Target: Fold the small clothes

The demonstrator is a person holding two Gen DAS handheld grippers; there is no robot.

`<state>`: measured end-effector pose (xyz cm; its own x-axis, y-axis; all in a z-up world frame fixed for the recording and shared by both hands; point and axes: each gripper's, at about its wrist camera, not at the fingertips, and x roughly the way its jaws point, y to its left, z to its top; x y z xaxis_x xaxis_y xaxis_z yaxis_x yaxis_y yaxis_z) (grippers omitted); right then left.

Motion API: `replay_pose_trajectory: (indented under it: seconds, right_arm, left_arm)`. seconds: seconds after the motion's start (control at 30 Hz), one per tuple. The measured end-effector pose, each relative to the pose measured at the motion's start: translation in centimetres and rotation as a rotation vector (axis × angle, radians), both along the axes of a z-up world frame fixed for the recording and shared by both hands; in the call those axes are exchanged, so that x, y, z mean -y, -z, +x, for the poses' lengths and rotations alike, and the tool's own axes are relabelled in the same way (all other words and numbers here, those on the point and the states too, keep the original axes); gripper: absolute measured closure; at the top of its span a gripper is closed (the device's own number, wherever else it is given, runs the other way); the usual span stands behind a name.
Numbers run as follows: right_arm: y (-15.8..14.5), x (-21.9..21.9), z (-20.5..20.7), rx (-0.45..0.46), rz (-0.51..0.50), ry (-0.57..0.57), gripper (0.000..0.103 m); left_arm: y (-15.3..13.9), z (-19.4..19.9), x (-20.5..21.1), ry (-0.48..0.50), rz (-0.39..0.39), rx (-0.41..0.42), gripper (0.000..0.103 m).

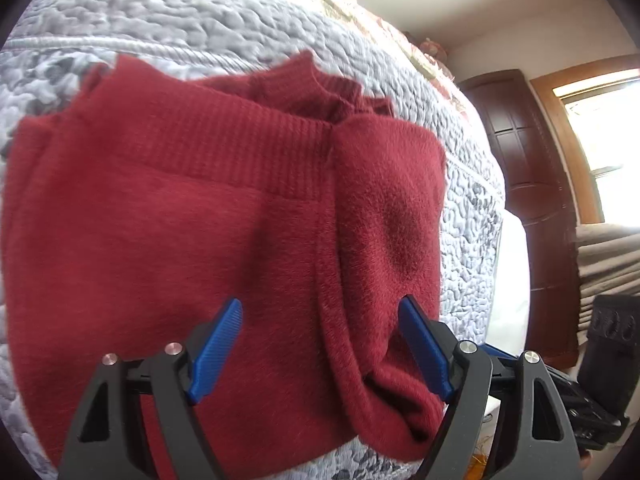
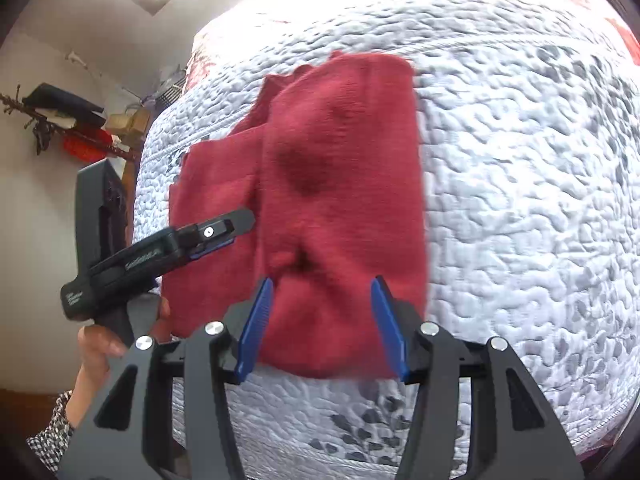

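Note:
A dark red knit sweater (image 1: 208,208) lies folded on the quilted bed, its ribbed band facing up and a sleeve part (image 1: 388,208) folded over its right side. My left gripper (image 1: 320,302) hovers open just above the sweater's near part, blue pads wide apart and holding nothing. In the right wrist view the sweater (image 2: 344,168) is a tall folded shape. My right gripper (image 2: 322,282) is open over its near edge, the cloth lying between the pads without being pinched. The left gripper (image 2: 236,228), held by a hand (image 2: 100,340), reaches over the sweater's left flap.
The grey-white quilt (image 2: 520,200) stretches widely to the right and beyond the sweater. The bed edge (image 1: 492,240) drops off to the right, with a dark wooden door (image 1: 532,184) and stacked grey cloth (image 1: 608,260) past it. A rack with clutter (image 2: 72,128) stands by the wall.

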<state>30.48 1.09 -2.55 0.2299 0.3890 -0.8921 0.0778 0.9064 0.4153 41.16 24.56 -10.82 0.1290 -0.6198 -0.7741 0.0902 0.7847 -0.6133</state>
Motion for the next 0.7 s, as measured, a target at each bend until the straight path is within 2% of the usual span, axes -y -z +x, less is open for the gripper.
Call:
replay_pose_trajectory:
  seconds: [0.1,0.3,0.37,0.4,0.47,0.5,0.57,0.7]
  right_arm:
    - [0.5,2.8,-0.9,-0.014,0.019,0.009,0.051]
    - [2.3,6.8,-2.0,-0.034,0.044,0.030,0.051]
    - [2.7,7.6,-2.1,-0.039,0.051,0.030,0.051]
    - [3.0,7.9,-2.1,-0.039,0.052,0.030,0.051]
    - [3.3,8.5,-2.2,-0.042,0.055,0.032,0.051]
    - [3.4,8.7,-2.3,-0.044,0.059,0.032,0.051]
    - [3.6,9.2,-2.5,-0.046,0.071,0.030,0.050]
    - [3.9,9.5,-2.8,-0.047,0.061,0.021,0.050]
  left_arm:
    - [1.0,0.3,2.2,0.002,0.024,-0.028,0.022]
    - [1.4,0.4,5.0,-0.009,0.095,-0.017,0.022]
    - [1.0,0.3,5.1,-0.029,0.093,-0.006,0.040]
    - [0.9,0.1,5.1,-0.037,0.087,-0.002,0.045]
    - [0.6,-0.2,5.3,-0.053,0.083,0.004,0.068]
    - [0.5,-0.3,5.4,-0.057,0.083,0.007,0.071]
    - [0.0,-0.6,5.7,-0.066,0.090,0.025,0.085]
    - [-0.9,-1.2,5.6,-0.097,0.064,0.058,0.088]
